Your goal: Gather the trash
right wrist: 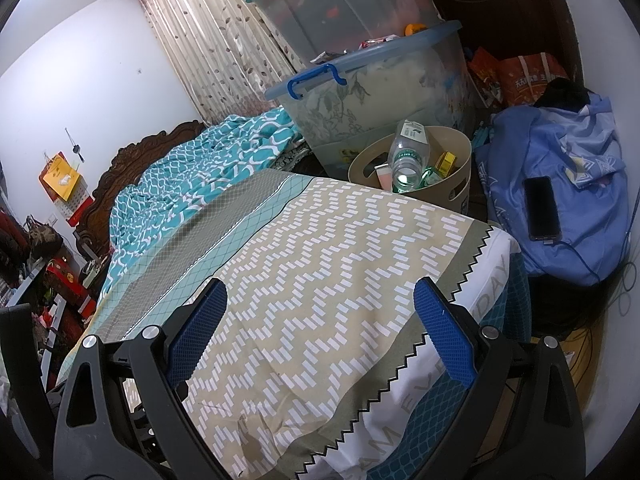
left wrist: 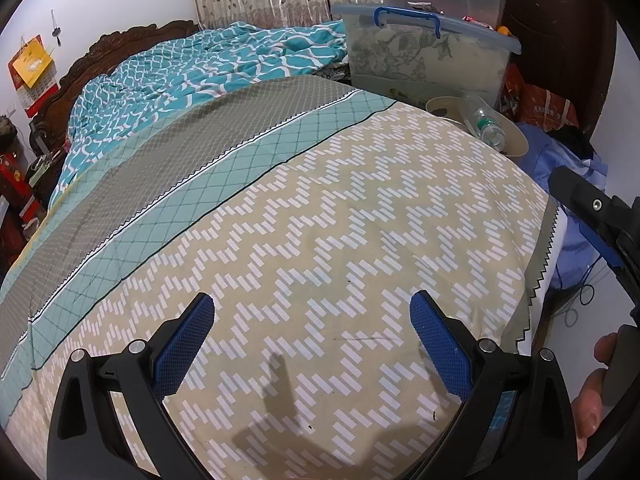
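A beige round bin (right wrist: 456, 190) stands at the bed's far right corner. It holds a clear plastic bottle (right wrist: 408, 160), a yellow box (right wrist: 446, 162) and other small packaging. In the left wrist view the bin (left wrist: 516, 136) and the bottle (left wrist: 486, 122) show at the upper right. My left gripper (left wrist: 312, 344) is open and empty, low over the beige zigzag bedsheet (left wrist: 320, 220). My right gripper (right wrist: 320, 336) is open and empty above the bed's near right corner, well short of the bin.
A large clear storage box with a blue handle (right wrist: 372, 92) stands behind the bin, another stacked on it. A teal quilt (right wrist: 192, 168) lies at the headboard. A blue garment pile (right wrist: 568, 184) with a black phone (right wrist: 542, 208) lies right of the bed.
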### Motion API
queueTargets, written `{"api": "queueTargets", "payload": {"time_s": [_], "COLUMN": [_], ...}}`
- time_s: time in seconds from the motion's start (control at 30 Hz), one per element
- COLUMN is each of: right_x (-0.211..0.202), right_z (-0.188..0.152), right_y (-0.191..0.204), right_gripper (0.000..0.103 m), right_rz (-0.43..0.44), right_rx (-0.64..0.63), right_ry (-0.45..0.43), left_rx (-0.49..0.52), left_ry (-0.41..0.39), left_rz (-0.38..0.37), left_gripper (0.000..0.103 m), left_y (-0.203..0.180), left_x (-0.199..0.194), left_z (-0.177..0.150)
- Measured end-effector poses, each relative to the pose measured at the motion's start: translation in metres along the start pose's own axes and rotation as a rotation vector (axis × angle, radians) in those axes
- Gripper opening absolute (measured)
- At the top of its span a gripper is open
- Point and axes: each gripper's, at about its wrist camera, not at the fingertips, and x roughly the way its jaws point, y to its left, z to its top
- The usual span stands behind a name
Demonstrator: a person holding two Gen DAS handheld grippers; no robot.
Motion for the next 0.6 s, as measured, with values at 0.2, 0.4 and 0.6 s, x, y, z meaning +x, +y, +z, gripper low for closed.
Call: {"api": "queueTargets", "payload": {"time_s": [0.2,0.4,0.6], "right_x": [-0.0006,-0.0043,-0.0077], "right_z": [0.0005,0.0012,0.0030], "right_y": [-0.0004,-0.0019,-0.0005], "right_gripper": [0.094,0.094,0.094], "right_rz": [0.001,0.000,-0.001], "right_rx": [-0.001,0.002,0.000], "right_ry": [0.000,-0.006,-0.013], "left_rx": [0.003,0.002,0.007], "left_ry": [-0.003,-0.003,-0.009], "left_rz": [0.001,-0.001,0.003], "left_gripper": [0.094,0.094,0.094], "left_y": [-0.0008,-0.0004,-0.0005], "left_x": [-0.0016,-0.0018,-0.0031], "left_z": [-0.0002,-0.0003,0.0003]}}
